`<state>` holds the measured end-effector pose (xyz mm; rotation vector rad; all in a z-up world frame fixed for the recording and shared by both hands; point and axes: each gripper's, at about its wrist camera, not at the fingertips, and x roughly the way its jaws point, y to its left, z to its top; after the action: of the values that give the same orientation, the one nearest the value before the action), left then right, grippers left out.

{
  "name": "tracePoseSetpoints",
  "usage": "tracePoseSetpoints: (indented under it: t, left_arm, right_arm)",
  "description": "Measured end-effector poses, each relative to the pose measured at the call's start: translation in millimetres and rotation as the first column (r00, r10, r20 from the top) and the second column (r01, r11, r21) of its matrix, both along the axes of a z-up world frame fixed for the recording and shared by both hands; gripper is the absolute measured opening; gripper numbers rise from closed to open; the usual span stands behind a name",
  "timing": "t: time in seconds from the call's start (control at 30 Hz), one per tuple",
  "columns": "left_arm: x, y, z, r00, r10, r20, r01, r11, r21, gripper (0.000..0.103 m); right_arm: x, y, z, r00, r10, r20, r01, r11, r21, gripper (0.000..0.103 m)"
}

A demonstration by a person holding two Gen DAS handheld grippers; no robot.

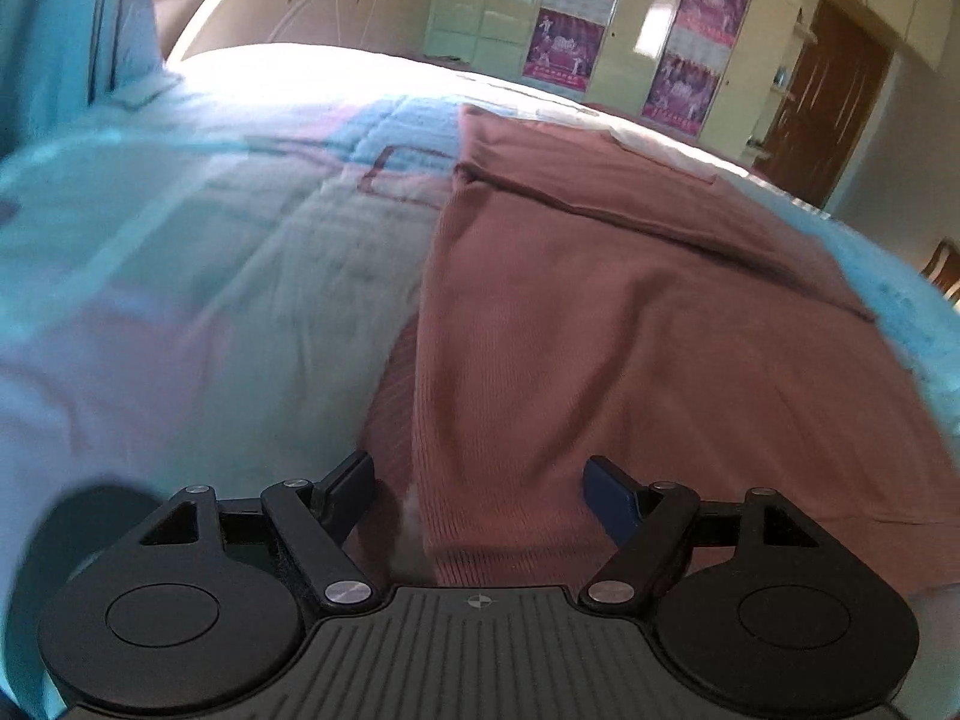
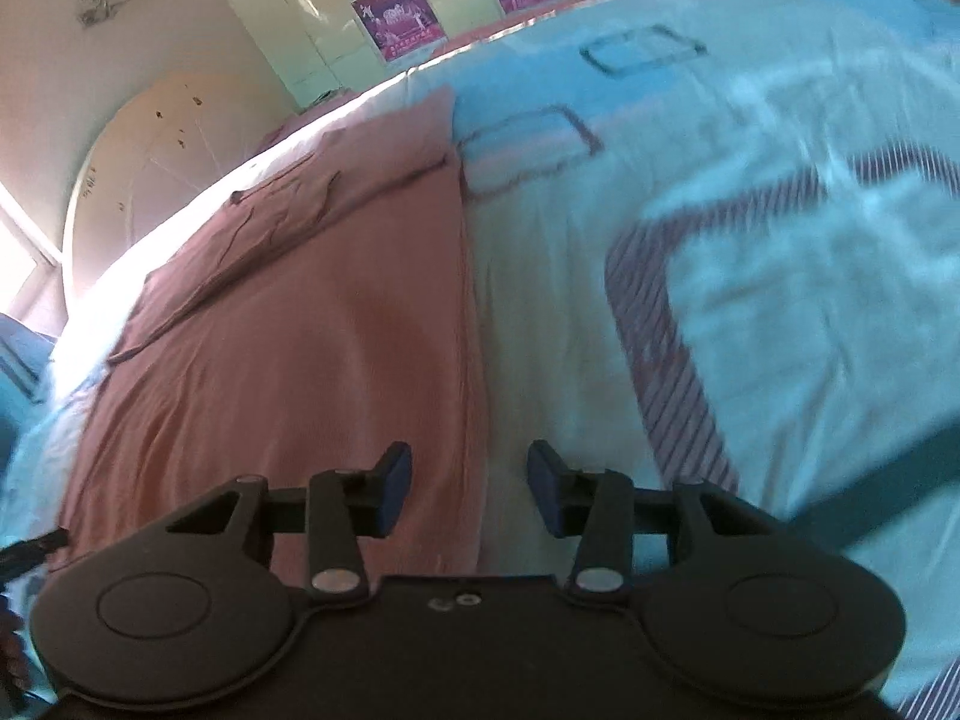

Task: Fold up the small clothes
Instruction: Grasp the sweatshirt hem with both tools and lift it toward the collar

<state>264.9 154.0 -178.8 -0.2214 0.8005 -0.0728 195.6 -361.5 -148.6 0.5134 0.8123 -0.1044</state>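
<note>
Both tongs released: left tongs point(image 1: 480, 495) & right tongs point(image 2: 469, 489) hover w/ jaws apart over near edge of rust-brown knit garment point(image 1: 600, 330), spread flat on light-blue quilted bed point(image 2: 750, 300).

Open quilt point(image 2: 780, 300) beside garment point(image 2: 288, 348)

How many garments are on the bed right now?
1. A brown garment lies spread flat on the bed quilt, directly ahead of both open grippers, the left gripper and the right gripper. Others could lie outside both views.
</note>
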Motion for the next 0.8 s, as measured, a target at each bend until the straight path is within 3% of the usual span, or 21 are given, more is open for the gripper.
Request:
tracePoseSetpoints:
  t: [0.13,0.23,0.4,0.53,0.57,0.63,0.67,0.73,0.8]
  left_arm:
    - [-15.7,11.9,-2.8,1.0,0.005,-0.001,-0.006,0.99,-0.141,0.058]
    - [-20.4,26.0,-11.4,1.0,-0.001,-0.011,-0.002,0.956,-0.293,0.055]
    - [-16.0,38.7,-27.1,1.0,0.014,-0.023,-0.023,0.881,-0.472,0.055]
    - [-4.4,27.2,-30.5,1.0,-0.013,-0.015,0.004,0.88,-0.475,0.052]
    - [-1.5,22.8,-31.0,1.0,-0.019,-0.016,0.009,0.885,-0.465,0.042]
    - [2.0,16.9,-30.9,0.999,-0.022,-0.027,0.009,0.908,-0.419,0.01]
    - [1.8,15.5,-28.3,1.0,-0.021,-0.017,0.013,0.912,-0.41,0.006]
    - [-8.1,17.0,-14.6,0.997,-0.013,0.073,0.042,0.908,-0.416,0.006]
    - [-13.6,16.4,-7.9,0.996,-0.016,0.092,0.049,0.926,-0.373,0.006]
  right_arm:
    - [-16.6,7.9,-4.2,0.999,0.031,0.019,-0.032,0.996,0.08,0.038]
    - [-23.0,11.7,-7.5,0.998,0.053,0.029,-0.057,0.989,0.137,0.037]
    - [-17.2,0.1,-16.0,0.998,0.029,0.062,-0.045,0.964,0.261,0.032]
    - [-7.8,-8.0,-20.4,0.997,-0.015,0.081,-0.013,0.943,0.331,0.03]
    - [-5.1,-7.1,-21.0,0.997,-0.007,0.08,-0.02,0.943,0.333,0.028]
    - [-1.7,-4.4,-20.5,0.997,0.023,0.076,-0.046,0.947,0.318,0.015]
    - [-2.6,-3.2,-19.1,0.996,0.035,0.077,-0.057,0.952,0.302,0.015]
    - [-9.7,-0.7,-7.4,0.991,0.059,0.12,-0.089,0.962,0.259,0.014]
    - [-20.9,-0.7,5.9,0.982,0.079,0.174,-0.118,0.967,0.226,0.014]
